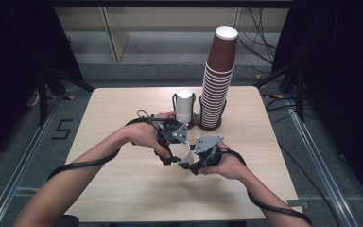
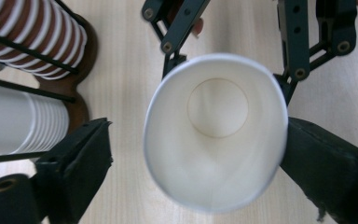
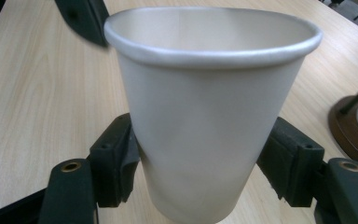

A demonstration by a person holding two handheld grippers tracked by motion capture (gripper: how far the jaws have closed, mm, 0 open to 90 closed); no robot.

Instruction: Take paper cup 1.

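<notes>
Two tools meet low in the middle of the high view, above the tabletop (image 1: 123,189). The right tool (image 3: 200,163) pinches a white paper cup (image 3: 205,121) by its lower wall, pads pressed in on both sides. The left tool (image 2: 191,154) stands spread around the cup's rim, one jaw clear of it, the other just beside it. The cup is empty. Farther back, at upper centre, stand a rack of white cups (image 1: 185,105) and a tall stack of brown cups (image 1: 217,80) on a dark base. No writing is readable on the cups.
</notes>
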